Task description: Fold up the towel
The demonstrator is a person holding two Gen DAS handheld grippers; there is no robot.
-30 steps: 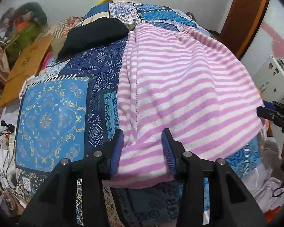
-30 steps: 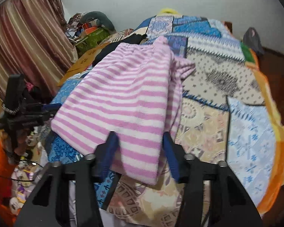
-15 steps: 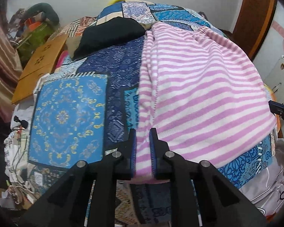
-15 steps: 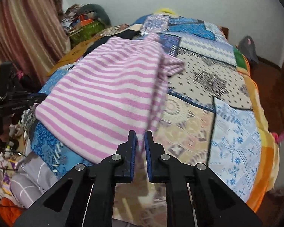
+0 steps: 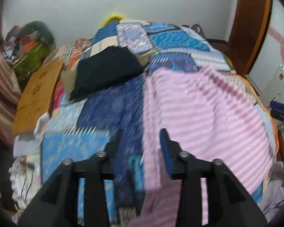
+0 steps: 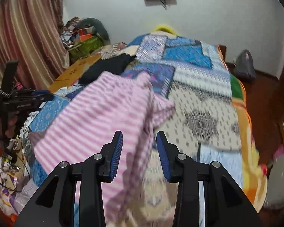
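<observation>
Left gripper (image 5: 142, 151): your jaws stand apart, having just opened; the near corner of the pink-and-white striped fleece towel (image 5: 204, 117) hangs between them, and no pad presses on it.

Right gripper (image 6: 139, 151): jaws likewise apart and just opened, the towel's (image 6: 108, 113) other near corner loose between them.

Towel: lies at frame centre on the blue patchwork bedspread (image 5: 168, 39), long axis running from your jaws toward the far wall, stripes crosswise, the near edge draped over the bed's end.

Surroundings: a black folded cloth (image 5: 106, 71) at upper left of the towel; an orange cardboard sheet (image 5: 37, 94) at the left edge.

Both grippers point down at the bed from its near end.
</observation>
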